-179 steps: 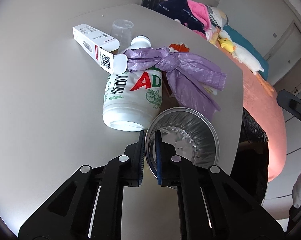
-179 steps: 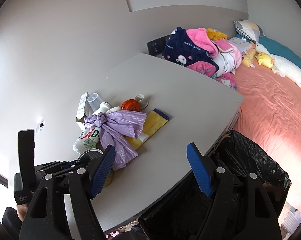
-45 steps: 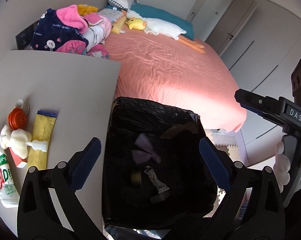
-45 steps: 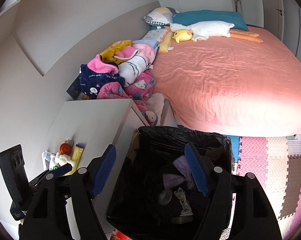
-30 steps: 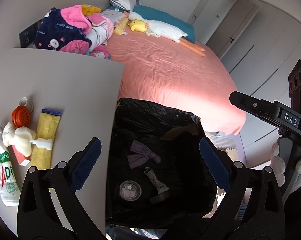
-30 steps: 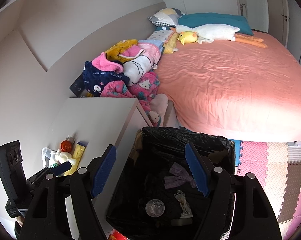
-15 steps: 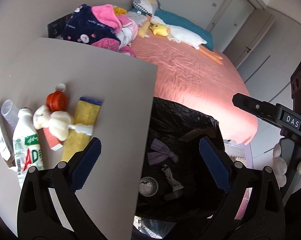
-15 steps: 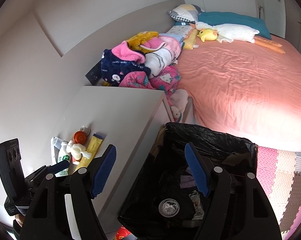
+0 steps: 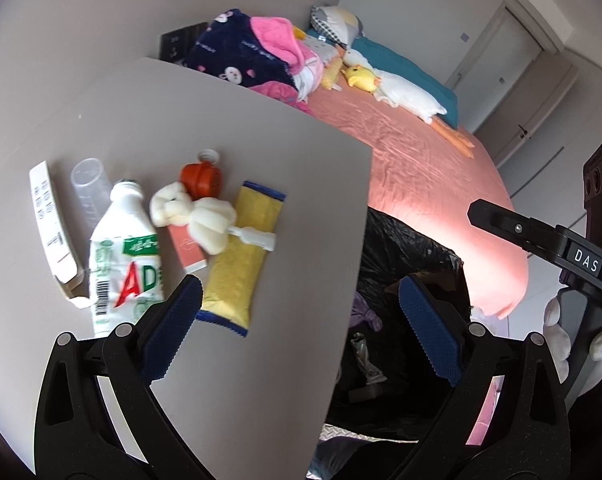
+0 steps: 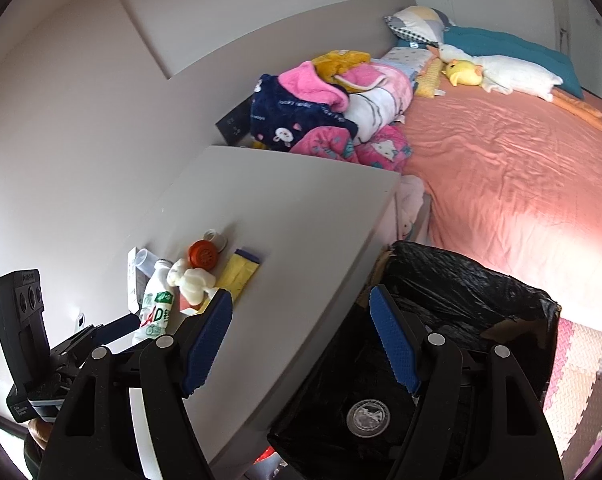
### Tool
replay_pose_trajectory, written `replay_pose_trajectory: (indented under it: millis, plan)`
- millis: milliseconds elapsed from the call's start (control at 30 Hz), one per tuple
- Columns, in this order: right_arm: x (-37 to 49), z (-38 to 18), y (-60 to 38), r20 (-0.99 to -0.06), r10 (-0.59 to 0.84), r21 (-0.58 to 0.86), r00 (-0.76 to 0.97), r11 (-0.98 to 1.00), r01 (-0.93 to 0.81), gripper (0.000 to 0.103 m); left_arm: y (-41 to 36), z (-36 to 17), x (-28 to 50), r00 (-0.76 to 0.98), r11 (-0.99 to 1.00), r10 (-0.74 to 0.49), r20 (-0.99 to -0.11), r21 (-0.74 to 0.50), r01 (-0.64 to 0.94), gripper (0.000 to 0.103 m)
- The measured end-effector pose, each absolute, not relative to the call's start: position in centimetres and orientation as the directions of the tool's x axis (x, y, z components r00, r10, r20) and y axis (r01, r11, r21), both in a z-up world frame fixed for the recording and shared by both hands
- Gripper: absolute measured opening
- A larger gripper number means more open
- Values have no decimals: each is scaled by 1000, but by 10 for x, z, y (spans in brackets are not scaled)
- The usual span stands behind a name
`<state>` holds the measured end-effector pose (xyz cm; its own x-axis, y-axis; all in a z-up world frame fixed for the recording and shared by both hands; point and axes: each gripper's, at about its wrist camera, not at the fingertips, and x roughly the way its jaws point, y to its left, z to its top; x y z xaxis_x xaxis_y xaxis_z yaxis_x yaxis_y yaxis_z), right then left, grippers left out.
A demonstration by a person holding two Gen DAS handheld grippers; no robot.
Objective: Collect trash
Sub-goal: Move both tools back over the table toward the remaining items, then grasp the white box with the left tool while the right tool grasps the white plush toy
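Trash (image 9: 229, 236) lies on the table (image 9: 261, 152) beyond both spread, empty grippers (image 9: 297, 332) (image 10: 301, 340).

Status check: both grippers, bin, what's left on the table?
Left gripper open, empty. Right gripper open, empty. Foil cup down in the black bin bag. Milk bottle, yellow packet on table, nothing blocking.

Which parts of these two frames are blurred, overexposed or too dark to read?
Left wrist view: the plush toy is motion-smeared; the black trash bag interior is nearly featureless. Right wrist view: the pink bedsheet blows out near the bag; fisheye bends the table edges.
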<state>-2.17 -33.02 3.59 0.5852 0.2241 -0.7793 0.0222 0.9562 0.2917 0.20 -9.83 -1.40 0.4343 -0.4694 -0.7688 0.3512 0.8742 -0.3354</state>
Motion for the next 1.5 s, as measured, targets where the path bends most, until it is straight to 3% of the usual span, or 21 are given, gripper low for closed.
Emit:
replay_pose_trajectory:
  millis: [1200,1400,1500]
  plan:
    - [51,-17,-198,-842,344,269,415,935,-230,72,35,-37,37,539,951,-286,-792,-304,59,95]
    - [63,-31,-186,-860,333,253,387,936,-244,72,45,-53,58,505,959,-257,-824,-282,29,78]
    - [69,-38,-181,-869,326,245,371,937,-249,72,49,-62,69,486,961,-247,-838,-277,11,74]
